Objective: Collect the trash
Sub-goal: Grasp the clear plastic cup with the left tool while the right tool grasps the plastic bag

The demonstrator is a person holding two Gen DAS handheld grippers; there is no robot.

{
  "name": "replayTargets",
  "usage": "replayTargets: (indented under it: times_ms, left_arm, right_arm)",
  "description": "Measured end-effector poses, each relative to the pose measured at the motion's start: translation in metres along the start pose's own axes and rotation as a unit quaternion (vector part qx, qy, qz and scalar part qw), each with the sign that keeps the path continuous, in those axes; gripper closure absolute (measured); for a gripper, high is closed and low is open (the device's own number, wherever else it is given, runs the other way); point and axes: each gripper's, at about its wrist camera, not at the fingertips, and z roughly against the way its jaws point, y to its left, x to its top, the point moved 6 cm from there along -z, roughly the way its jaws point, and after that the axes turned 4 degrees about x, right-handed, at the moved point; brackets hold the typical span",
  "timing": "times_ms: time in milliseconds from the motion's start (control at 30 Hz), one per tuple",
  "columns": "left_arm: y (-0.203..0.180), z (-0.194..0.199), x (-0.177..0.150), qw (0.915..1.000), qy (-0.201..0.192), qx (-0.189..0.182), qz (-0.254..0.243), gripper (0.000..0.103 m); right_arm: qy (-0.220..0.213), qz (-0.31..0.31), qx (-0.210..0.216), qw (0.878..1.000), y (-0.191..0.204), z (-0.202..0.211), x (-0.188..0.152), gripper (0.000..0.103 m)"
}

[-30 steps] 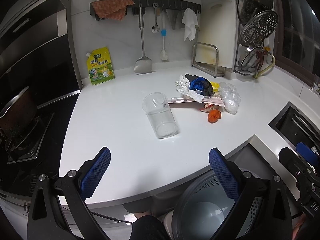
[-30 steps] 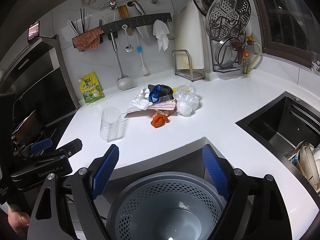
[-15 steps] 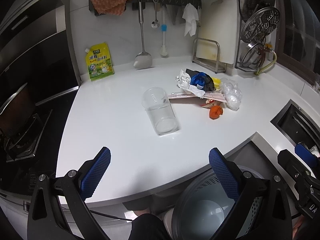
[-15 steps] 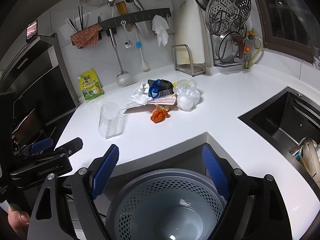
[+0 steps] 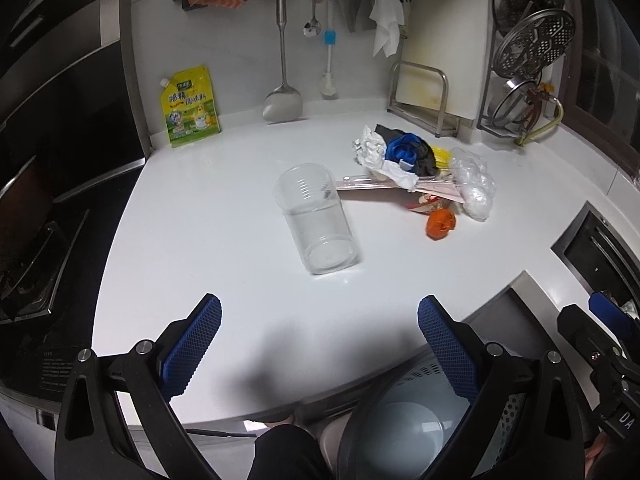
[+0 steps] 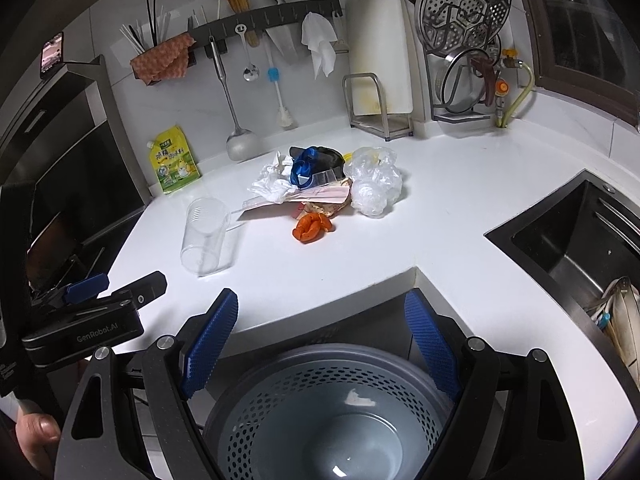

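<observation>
A clear plastic cup [image 5: 316, 220] lies on its side on the white counter [image 5: 200, 240]; it also shows in the right wrist view [image 6: 206, 236]. Behind it is a trash pile [image 5: 416, 168]: crumpled white paper, blue and black wrappers, a clear bag [image 6: 374, 184] and an orange peel [image 5: 440, 222] [image 6: 312, 228]. A grey perforated bin [image 6: 332, 412] stands below the counter edge. My left gripper [image 5: 320, 348] is open and empty above the counter's front edge. My right gripper [image 6: 320, 344] is open and empty over the bin.
A yellow pouch [image 5: 190, 108] leans on the back wall under hanging utensils. A stove [image 5: 28, 256] is at the left, a sink [image 6: 576, 240] with dishes at the right. A cutting board rack [image 5: 424, 96] and pot-lid rack stand at the back right.
Both grippers have moved forward toward the counter; the cup and trash pile look closer. Nothing on the counter has moved, and both grippers stay open.
</observation>
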Motion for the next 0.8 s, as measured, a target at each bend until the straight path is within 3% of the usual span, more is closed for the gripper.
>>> replayTargets:
  times_ms: [433,800]
  left_arm:
    - [0.014,-0.056,0.026,0.9982,0.027,-0.008,0.053,0.006]
    - [-0.002,-0.110,0.044,0.9975,0.056,0.011,0.041,0.006]
  right_arm:
    - [0.013,-0.019,-0.001,1.000,-0.023,-0.023,0.013,0.021]
    - [0.022,-0.027,-0.009,0.999,-0.047,-0.047,0.029,0.021]
